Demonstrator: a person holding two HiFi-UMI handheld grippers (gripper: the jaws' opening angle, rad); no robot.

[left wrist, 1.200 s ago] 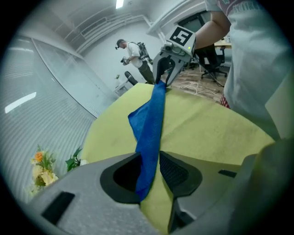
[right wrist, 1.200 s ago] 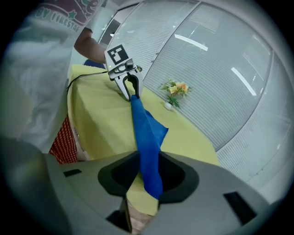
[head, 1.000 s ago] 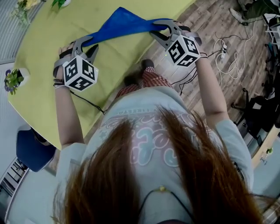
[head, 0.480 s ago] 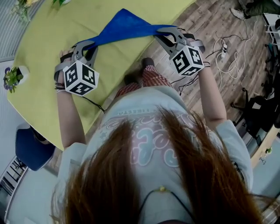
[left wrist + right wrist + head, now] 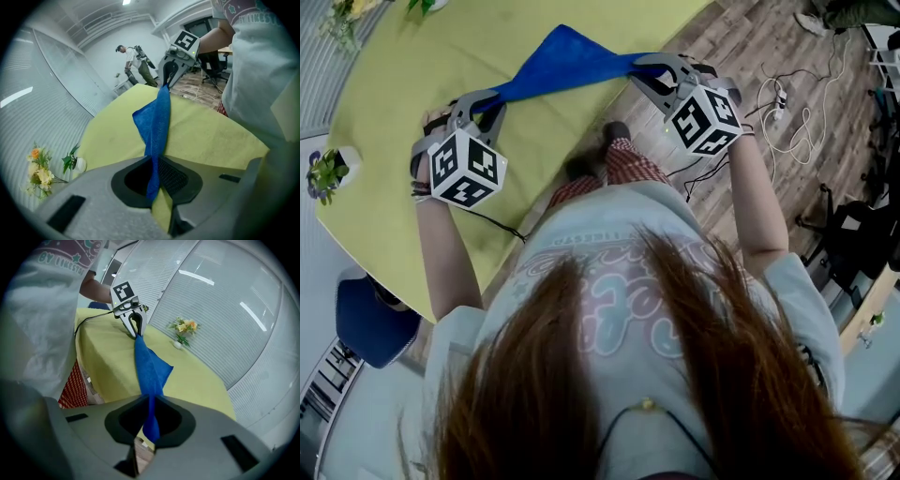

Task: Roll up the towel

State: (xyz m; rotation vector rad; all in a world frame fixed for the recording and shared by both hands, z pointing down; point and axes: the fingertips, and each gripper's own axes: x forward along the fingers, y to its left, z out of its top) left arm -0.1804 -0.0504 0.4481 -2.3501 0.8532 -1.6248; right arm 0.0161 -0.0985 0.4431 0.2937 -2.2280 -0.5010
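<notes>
A blue towel [image 5: 565,58] hangs stretched between my two grippers above the near edge of the yellow-green table [image 5: 422,84], its far part drooping onto the cloth. My left gripper [image 5: 485,96] is shut on one corner; in the left gripper view the towel [image 5: 157,122] runs from the jaws of the left gripper [image 5: 153,190] to the other gripper [image 5: 168,79]. My right gripper [image 5: 644,66] is shut on the opposite corner; in the right gripper view the towel [image 5: 149,369] leads from the right gripper [image 5: 151,427] to the left gripper [image 5: 135,331].
Small flower pots stand at the table's far edge [image 5: 333,169] [image 5: 183,329]. A blue chair [image 5: 370,323] sits at the left below the table. Cables [image 5: 787,108] lie on the wooden floor at the right. A person [image 5: 136,61] stands far off in the room.
Both grippers closed on the towel's corners. The towel is now pulled a little tauter between them; the hands barely shifted.
</notes>
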